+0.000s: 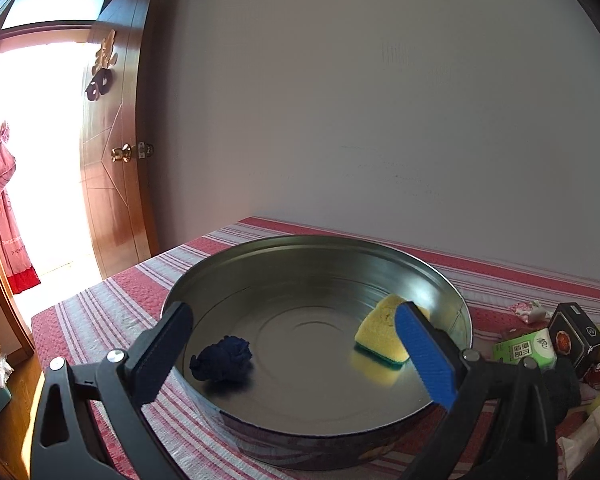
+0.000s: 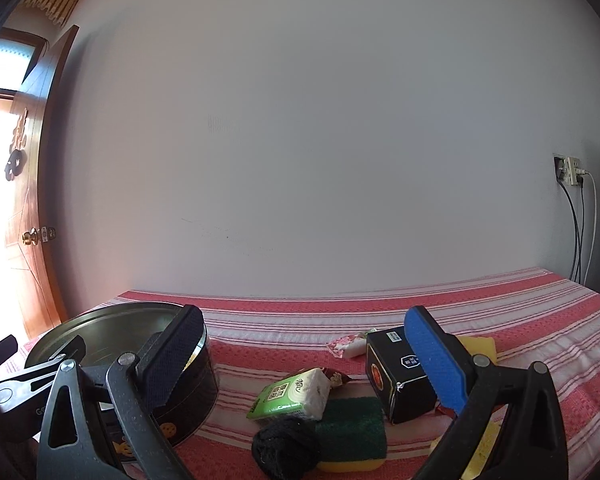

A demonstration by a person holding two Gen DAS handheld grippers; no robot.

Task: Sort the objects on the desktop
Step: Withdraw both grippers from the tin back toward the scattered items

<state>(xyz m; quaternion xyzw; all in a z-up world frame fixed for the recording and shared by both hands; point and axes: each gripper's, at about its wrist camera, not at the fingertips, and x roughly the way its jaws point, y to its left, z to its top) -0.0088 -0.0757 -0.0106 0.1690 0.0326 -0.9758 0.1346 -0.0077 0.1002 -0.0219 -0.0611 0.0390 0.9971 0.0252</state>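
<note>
A round metal tin point(image 1: 284, 248) stands on the striped cloth, holding a dark blue balled sock point(image 1: 221, 360) at its left and a yellow sponge with a green base point(image 1: 382, 334) at its right. My left gripper point(image 1: 296, 354) hovers open over the tin's near rim, holding nothing. My right gripper point(image 2: 304, 360) is open above a pile: a green tissue pack point(image 2: 290, 396), a black balled sock point(image 2: 286, 450), a green-topped yellow sponge point(image 2: 352, 436), a black box point(image 2: 396, 376). The tin point(image 2: 100, 320) sits to its left.
A red-and-white striped cloth point(image 2: 380, 308) covers the table against a white wall. A small pink wrapper point(image 2: 346, 346) and a yellow sponge point(image 2: 478, 346) lie behind the box. A wooden door point(image 1: 116, 140) stands open at left. A wall socket with cables point(image 2: 568, 170) is at right.
</note>
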